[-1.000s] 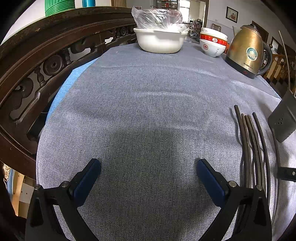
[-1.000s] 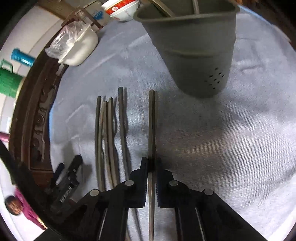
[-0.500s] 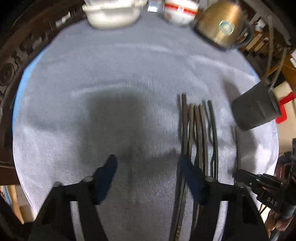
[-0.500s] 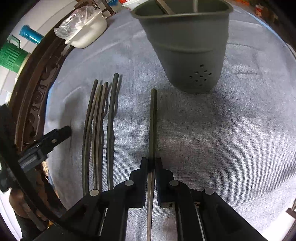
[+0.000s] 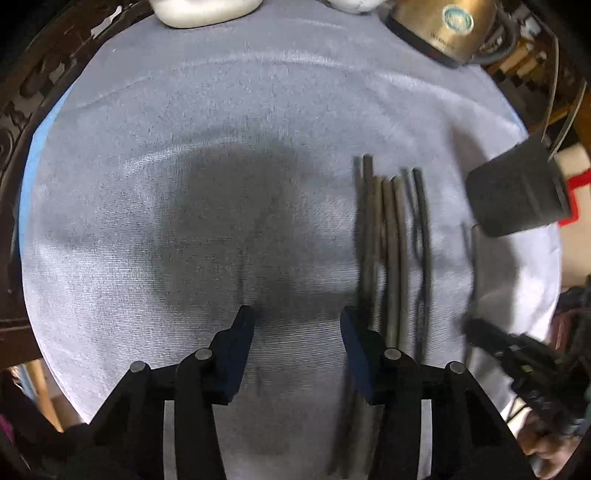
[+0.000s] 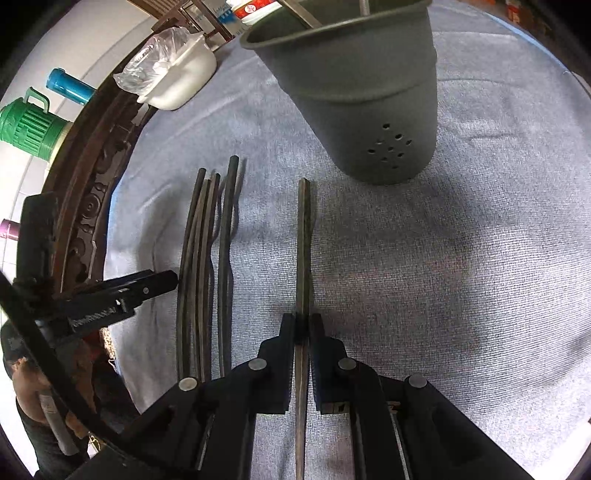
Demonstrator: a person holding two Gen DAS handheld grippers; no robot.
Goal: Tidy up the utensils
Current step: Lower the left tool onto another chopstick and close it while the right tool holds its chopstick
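Note:
Several dark chopsticks (image 5: 391,251) lie side by side on the grey cloth; in the right wrist view they (image 6: 207,258) lie left of my right gripper. My right gripper (image 6: 303,325) is shut on a single dark chopstick (image 6: 303,243), which points toward the grey perforated utensil holder (image 6: 369,96). The holder (image 5: 517,195) has utensils standing in it. My left gripper (image 5: 297,325) is open and empty, just left of the chopstick bundle; it also shows in the right wrist view (image 6: 162,284).
A gold kettle (image 5: 443,26) and a white basin (image 5: 207,11) stand at the table's far edge. A carved dark wooden rail (image 6: 92,192) runs along the left side. A green jug (image 6: 29,125) stands beyond it.
My left gripper has swung right toward the chopstick bundle and its jaws have narrowed. My right gripper has lifted its chopstick a little nearer the holder.

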